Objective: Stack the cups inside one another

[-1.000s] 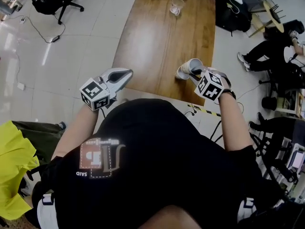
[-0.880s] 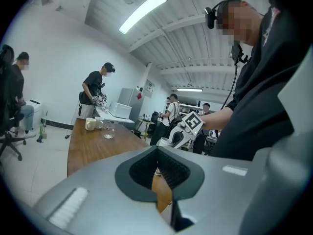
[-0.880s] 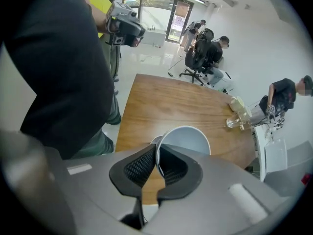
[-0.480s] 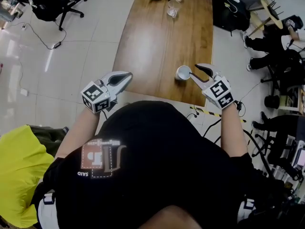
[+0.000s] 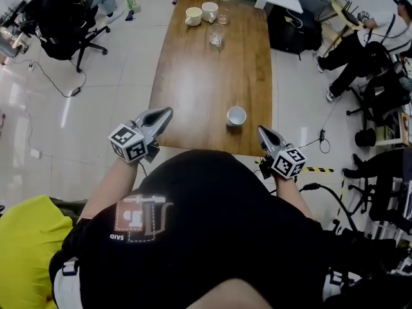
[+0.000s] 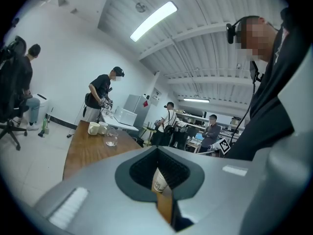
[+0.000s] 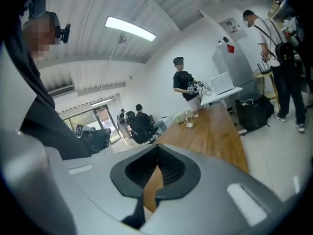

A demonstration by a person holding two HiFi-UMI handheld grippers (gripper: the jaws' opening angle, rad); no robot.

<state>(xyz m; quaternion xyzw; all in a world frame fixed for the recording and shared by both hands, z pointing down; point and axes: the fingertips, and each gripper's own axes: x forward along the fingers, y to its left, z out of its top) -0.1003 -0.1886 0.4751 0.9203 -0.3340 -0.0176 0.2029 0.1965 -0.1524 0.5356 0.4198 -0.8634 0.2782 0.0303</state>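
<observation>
A white paper cup stands upright, mouth up, on the wooden table near its front right edge. My right gripper is shut and empty, just off the table's front edge, to the right of the cup and nearer to me. Off the table's front left corner my left gripper is also shut and empty. In the left gripper view the cup shows through the gap behind the closed jaws. At the far end of the table stand two pale cups and a clear glass.
A second small glass stands by the far cups. Office chairs and a seated person are at the far left, and more seated people at the right. A cable runs over the floor on the left, and a black-yellow strip lies right of the table.
A second ago my right gripper held the cup tilted above the table's edge. The cup now stands upright on the table, and that gripper has let go, drawn back toward me and shut.
</observation>
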